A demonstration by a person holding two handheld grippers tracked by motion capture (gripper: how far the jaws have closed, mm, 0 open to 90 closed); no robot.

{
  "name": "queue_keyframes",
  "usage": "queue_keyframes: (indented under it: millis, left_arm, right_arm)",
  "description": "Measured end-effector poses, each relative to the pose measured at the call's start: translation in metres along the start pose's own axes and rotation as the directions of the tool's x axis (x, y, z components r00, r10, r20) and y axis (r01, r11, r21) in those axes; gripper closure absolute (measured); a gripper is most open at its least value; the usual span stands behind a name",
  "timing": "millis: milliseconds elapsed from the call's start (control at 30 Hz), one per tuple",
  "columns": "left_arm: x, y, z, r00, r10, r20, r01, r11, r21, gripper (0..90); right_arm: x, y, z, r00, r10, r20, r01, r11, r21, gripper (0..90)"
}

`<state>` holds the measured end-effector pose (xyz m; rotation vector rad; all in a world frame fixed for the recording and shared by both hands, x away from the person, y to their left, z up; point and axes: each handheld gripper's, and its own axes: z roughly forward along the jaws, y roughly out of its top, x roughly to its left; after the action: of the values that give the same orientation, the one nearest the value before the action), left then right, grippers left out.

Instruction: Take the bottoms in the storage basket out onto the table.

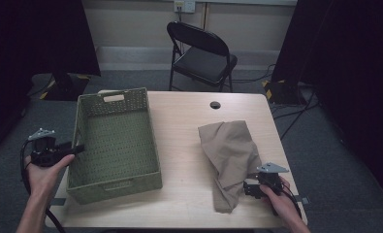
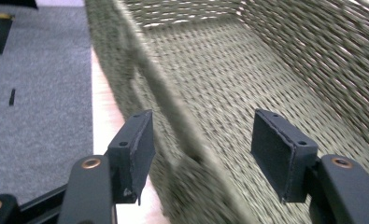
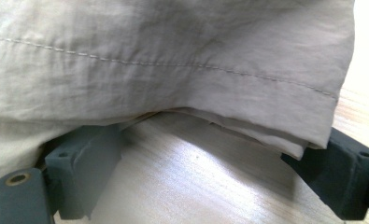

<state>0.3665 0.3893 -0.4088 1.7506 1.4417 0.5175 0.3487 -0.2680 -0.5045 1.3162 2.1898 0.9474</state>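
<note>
High view, basket: we see the green woven basket [image 1: 114,145] on the left half of the wooden table [image 1: 184,141], long side running near to far, its hollow bare, which we read as set there to take the cloth.
High view, left gripper: our left gripper [image 1: 77,148] comes in level from the left and sits at the basket's left wall, likely to steady or shift it.
High view, cloth: the beige garment [image 1: 230,155] lies crumpled on the right half, well apart from the basket, one end trailing to the near edge.
High view, right gripper: our right gripper [image 1: 246,189] lies low at the garment's near right edge, placed to slip under the fabric.
Left gripper view, jaws: the two black pads [image 2: 281,154] stand apart, one on either side of the basket's rim [image 2: 166,100]; neither presses on the weave, so nothing is clamped.
Left gripper view, why: straddling the wall like this sets up a pinch on the rim, we judge.
Right gripper view, jaws: the pads [image 3: 86,163] stand wide apart, the stitched hem [image 3: 182,70] draped across and above them, bare wood between.
Right gripper view, why: the fold lies over the jaws unpinched; we judge a close is needed before any lift.
</note>
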Motion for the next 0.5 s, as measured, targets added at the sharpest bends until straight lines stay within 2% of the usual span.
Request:
queue_keyframes:
  millis: [67, 100, 167, 267, 333, 400, 433, 500]
  left_arm:
    - [-0.009, -0.003, -0.006, 0.9986, 0.052, -0.010, -0.052, 0.9986, 0.003, 38.5]
    - [-0.012, -0.007, -0.008, 0.9980, 0.062, -0.016, -0.061, 0.9981, 0.010, 38.8]
    - [-0.010, -0.012, -0.011, 0.9994, 0.035, 0.007, -0.035, 0.9994, 0.000, 43.7]
    - [-0.008, -0.018, -0.011, 0.9979, 0.062, -0.021, -0.061, 0.9981, 0.011, 58.9]
    - [-0.006, -0.018, -0.010, 0.9992, 0.039, -0.008, -0.039, 0.9992, 0.009, 59.1]
    - [-0.004, -0.015, -0.009, 0.9972, 0.065, -0.039, -0.064, 0.9978, 0.020, 61.8]
    - [-0.002, -0.014, -0.009, 0.9969, 0.063, -0.046, -0.063, 0.9978, 0.020, 63.2]
    - [0.009, -0.013, -0.007, 0.9986, 0.033, -0.042, -0.032, 0.9994, 0.015, 65.7]
  right_arm:
    - [0.000, 0.000, 0.000, 1.0000, 0.000, 0.000, 0.000, 1.000, 0.000, 10.7]
    - [0.000, 0.000, 0.000, 1.0000, 0.000, 0.000, 0.000, 1.000, 0.000, 10.7]
    - [0.000, 0.000, 0.000, 1.0000, 0.000, 0.000, 0.000, 1.000, 0.000, 10.7]
    - [0.000, 0.000, 0.000, 1.0000, 0.000, 0.001, 0.000, 1.000, 0.000, 10.7]
    - [0.000, 0.000, 0.000, 1.0000, 0.000, 0.000, 0.000, 1.000, 0.000, 10.7]
    - [0.000, 0.000, 0.000, 1.0000, 0.000, 0.000, 0.000, 1.000, 0.000, 10.7]
    - [0.000, 0.000, 0.000, 1.0000, 0.000, 0.001, 0.000, 1.000, 0.000, 10.6]
    - [0.000, 0.000, 0.000, 1.0000, 0.000, 0.001, 0.000, 1.000, 0.000, 10.7]
